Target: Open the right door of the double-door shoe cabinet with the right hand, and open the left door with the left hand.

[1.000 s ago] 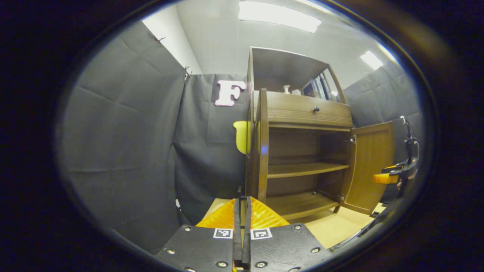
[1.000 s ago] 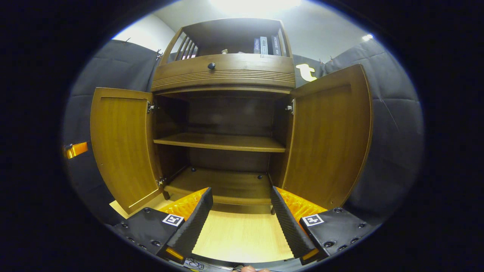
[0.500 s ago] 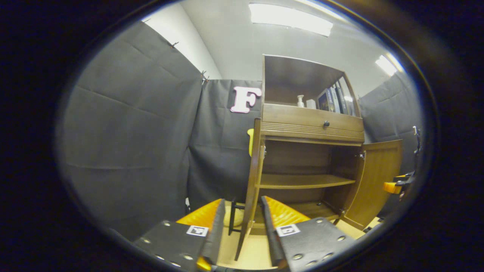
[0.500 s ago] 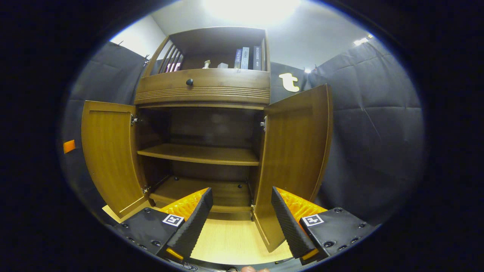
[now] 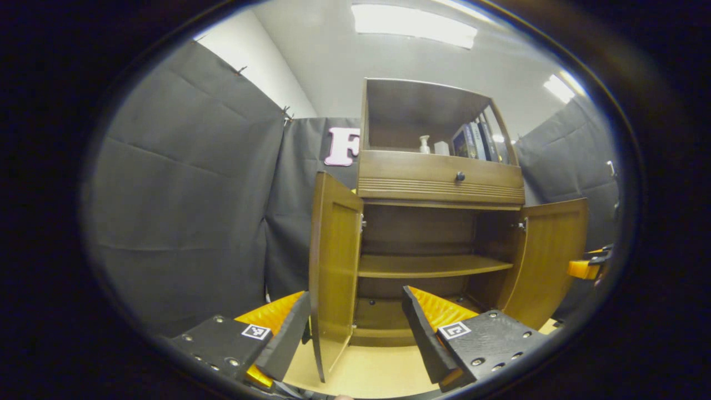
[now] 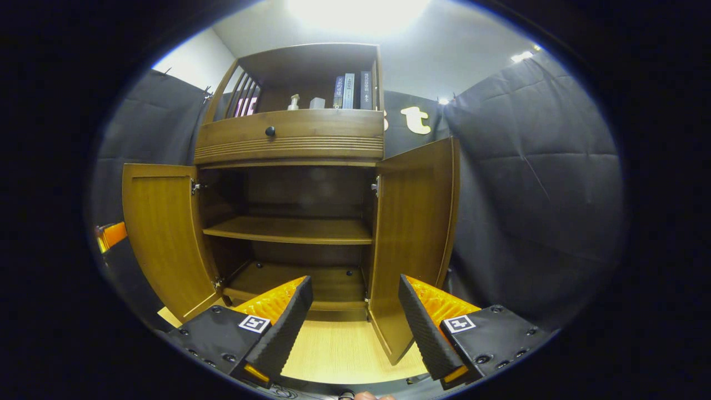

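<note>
1. Two doors hang open on the shoe cabinet (image 6: 289,139): the left door (image 5: 333,261) and the right door (image 6: 414,233), each swung out past its side wall.
2. One shelf (image 6: 289,229) crosses the open compartment above the bottom board; one drawer (image 5: 439,176) with a single dark knob sits above the doors.
3. Three books (image 6: 350,91), a small bottle (image 6: 293,102) and a pale box stand in the top nook; their details are too small to make out.
4. The left gripper (image 5: 355,328) has its fingers spread apart, holding nothing, with the left door's lower edge between them in the left gripper view.
5. The right gripper (image 6: 353,319) also has its fingers apart and free, before the cabinet's base on the pale floor (image 6: 339,355).
6. The cabinet is brown wood, standing against the booth's black cloth.
</note>
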`<state>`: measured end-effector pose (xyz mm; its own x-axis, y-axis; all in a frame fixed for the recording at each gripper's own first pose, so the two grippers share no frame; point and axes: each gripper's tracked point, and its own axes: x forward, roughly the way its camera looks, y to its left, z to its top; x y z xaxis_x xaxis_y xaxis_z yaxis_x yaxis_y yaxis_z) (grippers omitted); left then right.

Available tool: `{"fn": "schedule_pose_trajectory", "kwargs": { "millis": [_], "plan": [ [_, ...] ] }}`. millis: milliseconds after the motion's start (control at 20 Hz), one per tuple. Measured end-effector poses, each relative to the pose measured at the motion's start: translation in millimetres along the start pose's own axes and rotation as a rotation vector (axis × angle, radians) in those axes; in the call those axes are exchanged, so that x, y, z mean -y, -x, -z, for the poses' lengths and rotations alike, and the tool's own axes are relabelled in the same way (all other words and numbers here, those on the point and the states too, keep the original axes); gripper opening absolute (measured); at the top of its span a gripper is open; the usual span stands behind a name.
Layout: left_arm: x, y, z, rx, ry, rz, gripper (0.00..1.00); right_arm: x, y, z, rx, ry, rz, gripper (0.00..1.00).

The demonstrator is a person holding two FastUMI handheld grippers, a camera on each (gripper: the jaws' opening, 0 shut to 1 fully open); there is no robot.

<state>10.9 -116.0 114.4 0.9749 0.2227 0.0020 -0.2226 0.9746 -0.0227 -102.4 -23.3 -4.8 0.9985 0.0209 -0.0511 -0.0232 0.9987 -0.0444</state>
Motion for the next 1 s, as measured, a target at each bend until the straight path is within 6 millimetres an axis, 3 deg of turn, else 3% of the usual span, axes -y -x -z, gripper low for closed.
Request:
{"fn": "schedule_pose_trajectory", "kwargs": {
  "millis": [250, 650, 1000],
  "plan": [
    [18, -15, 20, -0.055, 0.057, 0.036, 0.92, 1, -3, 3, 0.000, -0.002, 0.007, 0.96],
    [7, -22, 17, -0.044, 0.036, 0.000, 0.92, -9, -18, -4, 0.015, 0.002, -0.037, 0.96],
    [12, -27, 13, -0.039, 0.033, 0.013, 0.92, -21, -19, -5, 0.014, -0.010, -0.079, 0.96]
  ]
}}
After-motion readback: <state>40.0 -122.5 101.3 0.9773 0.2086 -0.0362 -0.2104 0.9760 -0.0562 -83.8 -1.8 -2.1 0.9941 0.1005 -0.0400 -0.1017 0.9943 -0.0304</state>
